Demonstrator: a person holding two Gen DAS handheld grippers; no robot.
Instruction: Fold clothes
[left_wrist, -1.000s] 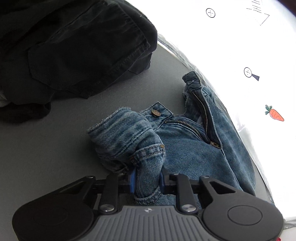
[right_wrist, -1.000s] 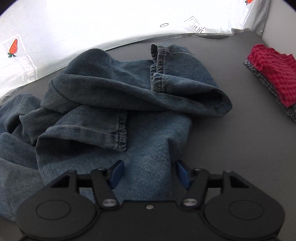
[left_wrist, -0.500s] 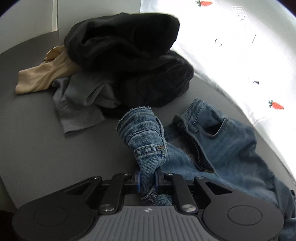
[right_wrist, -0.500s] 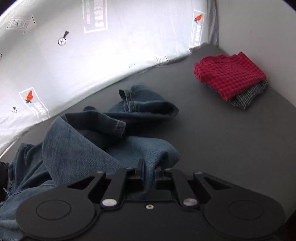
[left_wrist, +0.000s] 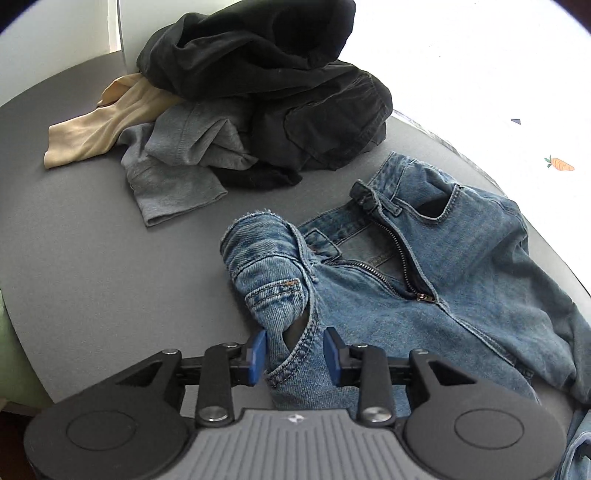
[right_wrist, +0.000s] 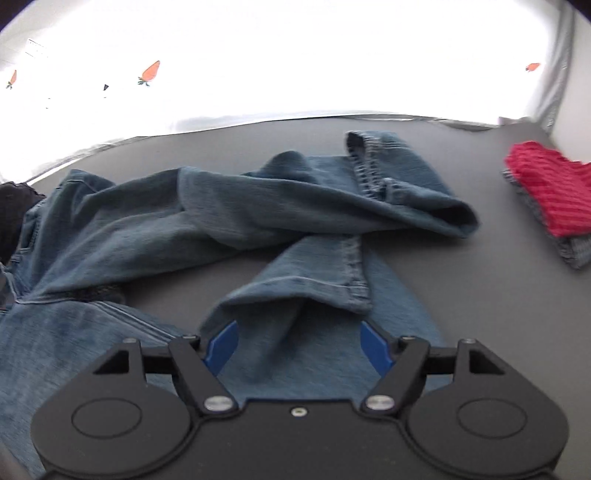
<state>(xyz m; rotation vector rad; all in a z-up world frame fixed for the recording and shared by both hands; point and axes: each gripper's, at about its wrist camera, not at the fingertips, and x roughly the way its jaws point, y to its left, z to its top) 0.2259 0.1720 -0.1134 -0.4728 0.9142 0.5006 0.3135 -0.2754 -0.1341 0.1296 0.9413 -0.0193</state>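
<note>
Blue jeans (left_wrist: 443, 280) lie on the grey table (left_wrist: 92, 240), fly unzipped. A bunched fold of the waistband (left_wrist: 269, 266) stands up in front of my left gripper (left_wrist: 294, 350). Its jaws are opening, and the denim sits loosely between the blue pads (left_wrist: 256, 356). In the right wrist view the jeans' legs (right_wrist: 147, 229) stretch across the table, with one cuff (right_wrist: 388, 173) far away. The other leg end (right_wrist: 332, 273) lies folded over in front of my right gripper (right_wrist: 299, 345). Those jaws are opening wide, with denim between them but unpressed.
A pile of black clothes (left_wrist: 277, 81) rests behind a grey garment (left_wrist: 177, 173) and a beige one (left_wrist: 99, 125). A folded red checked cloth (right_wrist: 546, 192) lies on a striped grey one (right_wrist: 576, 251) at the right. A white carrot-print sheet (right_wrist: 295, 66) lines the far side.
Both grippers were shut on denim and have now spread their jaws. The left one dragged the waistband toward the clothes pile. The right one carried the leg end rightward; it now lies flatter.
</note>
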